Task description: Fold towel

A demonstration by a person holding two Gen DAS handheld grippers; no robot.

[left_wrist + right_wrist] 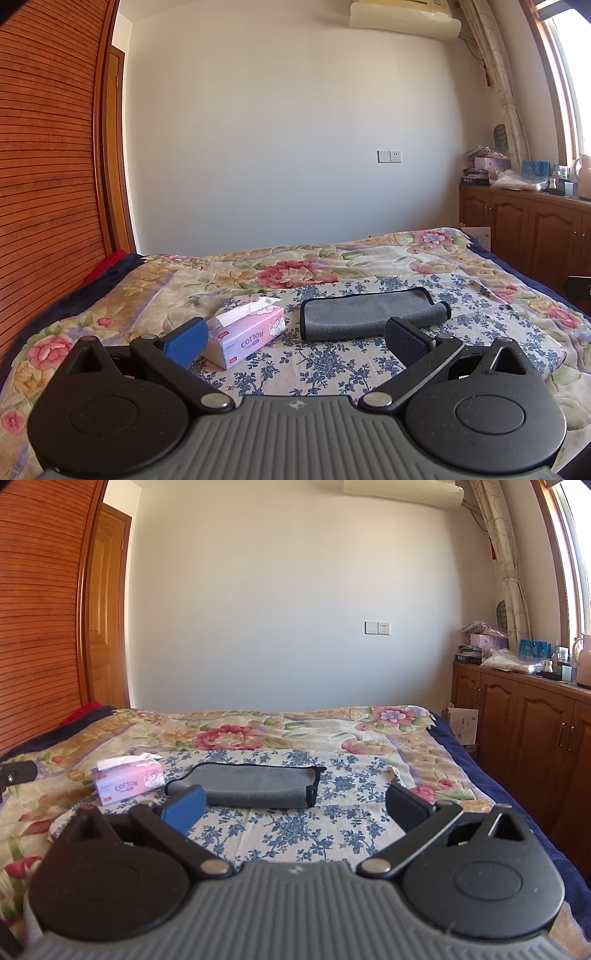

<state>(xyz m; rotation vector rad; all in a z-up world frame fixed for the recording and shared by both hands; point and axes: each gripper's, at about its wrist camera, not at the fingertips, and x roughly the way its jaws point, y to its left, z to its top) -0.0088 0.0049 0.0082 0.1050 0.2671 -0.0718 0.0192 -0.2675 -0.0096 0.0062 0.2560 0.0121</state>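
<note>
A grey towel (369,312) with black trim lies folded into a long strip on a blue-flowered cloth (317,365) on the bed. It also shows in the right wrist view (255,784). My left gripper (295,338) is open and empty, held above the cloth just short of the towel's near edge. My right gripper (295,806) is open and empty, also just short of the towel, with the towel lying between and beyond its fingers.
A pink tissue box (247,334) stands left of the towel, also in the right wrist view (127,781). The bed has a floral blanket (295,273). A wooden wardrobe (48,166) is on the left. Wooden cabinets (517,716) with clutter stand on the right.
</note>
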